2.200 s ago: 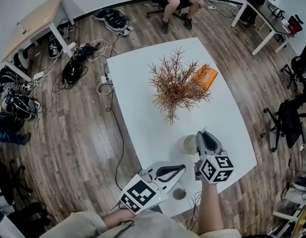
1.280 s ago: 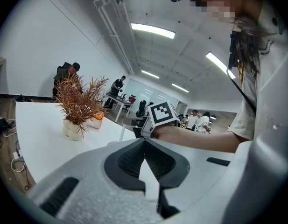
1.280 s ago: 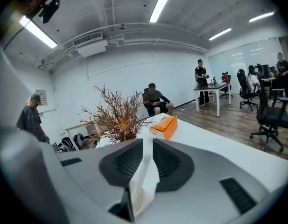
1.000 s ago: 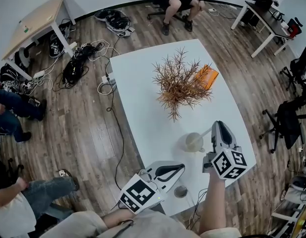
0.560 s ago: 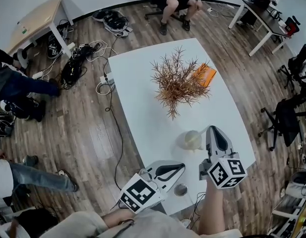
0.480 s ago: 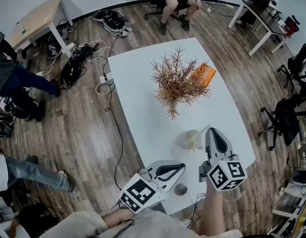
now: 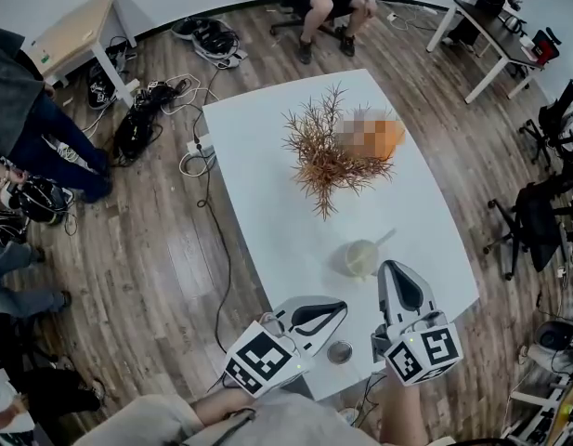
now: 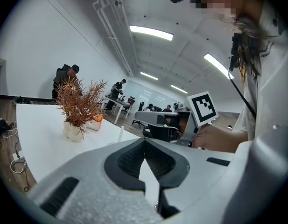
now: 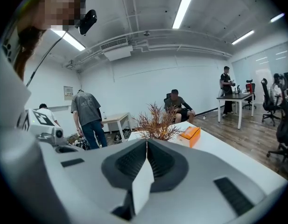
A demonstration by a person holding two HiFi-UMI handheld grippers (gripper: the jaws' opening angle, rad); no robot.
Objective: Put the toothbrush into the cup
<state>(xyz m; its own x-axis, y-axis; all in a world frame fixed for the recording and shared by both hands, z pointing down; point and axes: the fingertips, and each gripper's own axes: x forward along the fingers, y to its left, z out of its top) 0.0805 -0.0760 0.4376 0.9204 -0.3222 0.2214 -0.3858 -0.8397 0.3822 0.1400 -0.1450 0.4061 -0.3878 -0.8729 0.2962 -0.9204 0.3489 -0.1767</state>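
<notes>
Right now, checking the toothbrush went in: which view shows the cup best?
Head view: the pale round cup is seen from above, white toothbrush leaning out. Left gripper view shows only a white stick over its tool; right gripper view, nothing.

Office (desks [image 7: 71, 33], swivel chairs [image 7: 539, 223], cables [image 7: 186, 91])

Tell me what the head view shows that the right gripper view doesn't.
Only the head view: the cup with the toothbrush standing in it, and the left gripper. Only the right gripper view: the ceiling lights, and a close look at the right gripper, its claw shut and empty. Both: the dried plant, the orange box and the white table.
</notes>
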